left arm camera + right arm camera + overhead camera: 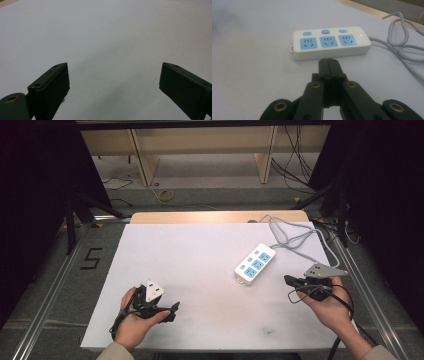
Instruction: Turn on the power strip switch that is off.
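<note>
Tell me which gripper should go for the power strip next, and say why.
Right. The right gripper sits just beside the power strip, jaws shut and aimed at its long side. The left gripper, jaws open, rests far across the white sheet with bare surface ahead.

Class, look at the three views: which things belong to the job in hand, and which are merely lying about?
Part of the job:
power strip
its grey cable
right gripper, jaws shut, pointing at the strip
left gripper, jaws open

Lying about:
yellow cable on the floor
wooden shelf frame
</note>
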`<state>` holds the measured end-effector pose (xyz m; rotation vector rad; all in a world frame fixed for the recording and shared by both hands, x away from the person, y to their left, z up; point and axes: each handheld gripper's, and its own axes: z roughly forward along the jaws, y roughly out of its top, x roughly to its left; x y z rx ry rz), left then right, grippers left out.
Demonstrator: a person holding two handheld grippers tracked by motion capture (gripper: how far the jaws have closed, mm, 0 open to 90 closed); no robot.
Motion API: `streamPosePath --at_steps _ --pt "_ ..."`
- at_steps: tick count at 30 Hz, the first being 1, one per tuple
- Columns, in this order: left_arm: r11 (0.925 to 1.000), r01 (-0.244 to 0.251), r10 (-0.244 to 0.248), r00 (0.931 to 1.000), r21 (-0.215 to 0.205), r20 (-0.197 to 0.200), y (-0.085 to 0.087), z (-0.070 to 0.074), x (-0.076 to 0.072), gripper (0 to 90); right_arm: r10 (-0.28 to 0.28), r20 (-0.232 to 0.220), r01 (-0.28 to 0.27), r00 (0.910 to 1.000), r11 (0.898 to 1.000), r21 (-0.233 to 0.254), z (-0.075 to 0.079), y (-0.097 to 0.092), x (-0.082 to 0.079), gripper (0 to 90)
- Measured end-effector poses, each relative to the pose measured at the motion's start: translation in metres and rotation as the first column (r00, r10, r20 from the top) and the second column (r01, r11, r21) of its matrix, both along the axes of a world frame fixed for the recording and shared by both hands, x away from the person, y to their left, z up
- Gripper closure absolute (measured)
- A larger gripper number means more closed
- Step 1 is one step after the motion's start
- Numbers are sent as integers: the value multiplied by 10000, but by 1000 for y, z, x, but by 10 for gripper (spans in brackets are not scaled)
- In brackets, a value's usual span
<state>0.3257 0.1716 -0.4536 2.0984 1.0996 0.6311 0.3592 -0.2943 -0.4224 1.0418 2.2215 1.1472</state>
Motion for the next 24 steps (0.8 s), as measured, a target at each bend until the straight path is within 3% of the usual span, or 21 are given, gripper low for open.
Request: streamPosePath --at_steps 24 --pt "10000 -55 55 10000 -24 43 0 0 1 90 -46 -35 47 10000 10000 39 3 16 24 900"
